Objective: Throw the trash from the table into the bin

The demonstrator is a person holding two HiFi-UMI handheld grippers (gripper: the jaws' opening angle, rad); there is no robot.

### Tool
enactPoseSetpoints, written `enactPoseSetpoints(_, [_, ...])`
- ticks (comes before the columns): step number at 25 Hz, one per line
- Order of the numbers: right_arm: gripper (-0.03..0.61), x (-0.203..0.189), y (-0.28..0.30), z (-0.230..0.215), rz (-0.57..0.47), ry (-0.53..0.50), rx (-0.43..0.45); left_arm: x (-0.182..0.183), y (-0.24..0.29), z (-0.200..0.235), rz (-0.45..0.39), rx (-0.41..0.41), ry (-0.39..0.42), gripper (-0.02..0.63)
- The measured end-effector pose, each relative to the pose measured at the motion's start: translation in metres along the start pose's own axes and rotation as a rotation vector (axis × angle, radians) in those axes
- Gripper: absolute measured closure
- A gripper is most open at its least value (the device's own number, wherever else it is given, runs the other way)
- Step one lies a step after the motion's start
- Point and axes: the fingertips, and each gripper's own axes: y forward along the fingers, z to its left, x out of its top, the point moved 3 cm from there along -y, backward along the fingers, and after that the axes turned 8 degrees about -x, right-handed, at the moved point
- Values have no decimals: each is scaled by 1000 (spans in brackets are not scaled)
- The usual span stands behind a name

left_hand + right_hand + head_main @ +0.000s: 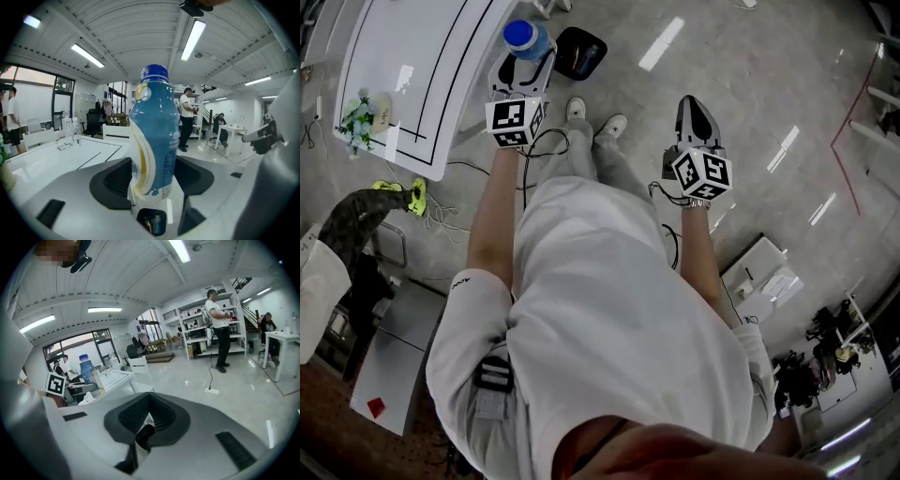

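Observation:
A blue plastic bottle (154, 136) with a blue cap stands upright between the jaws of my left gripper (152, 185), which is shut on it. From above, the bottle (523, 37) and the left gripper (525, 64) hang just off the corner of the white table (403, 66). The black bin (579, 52) sits on the floor right beside them; its dark mouth (152, 224) shows low between the left jaws. My right gripper (695, 103) hovers over bare floor to the right, its jaws (149, 417) shut with nothing clearly held. The right gripper view also catches the bottle (86, 366).
The person's white shoes (592, 120) stand between the two grippers. Cables (441, 211) trail on the floor by the table. A small plant (358, 120) rests on the table. Other people (186, 119) and desks (287, 345) stand farther off. A power strip (209, 391) lies on the floor.

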Motion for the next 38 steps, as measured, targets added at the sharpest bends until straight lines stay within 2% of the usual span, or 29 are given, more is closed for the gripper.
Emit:
enactPoseSetpoints(5, [569, -33, 14, 3, 81, -12, 0, -44, 42, 3, 88, -56, -1, 330])
enactPoseSetpoints(10, [569, -59, 44, 19, 109, -9, 16, -92, 81, 17, 170, -104, -5, 330])
enactPoseSetpoints(15, [569, -95, 84, 26, 129, 23, 31, -173, 116, 28, 330, -154, 2, 330])
enactPoseSetpoints(19, [569, -123, 109, 17, 141, 13, 42, -236, 143, 34, 414, -173, -36, 330])
enactPoseSetpoints(25, [569, -178, 127, -14, 189, 39, -16, -328, 182, 35, 564, -248, -23, 330])
enactPoseSetpoints(31, [569, -229, 147, -36, 223, 54, -53, -407, 218, 40, 640, -268, -51, 330])
enactPoseSetpoints(35, [569, -251, 151, -23, 246, 71, -45, -447, 221, 43, 716, -270, -66, 330])
enactPoseSetpoints(38, [569, -255, 160, -11, 245, 74, -16, -467, 228, 49, 758, -252, -120, 328])
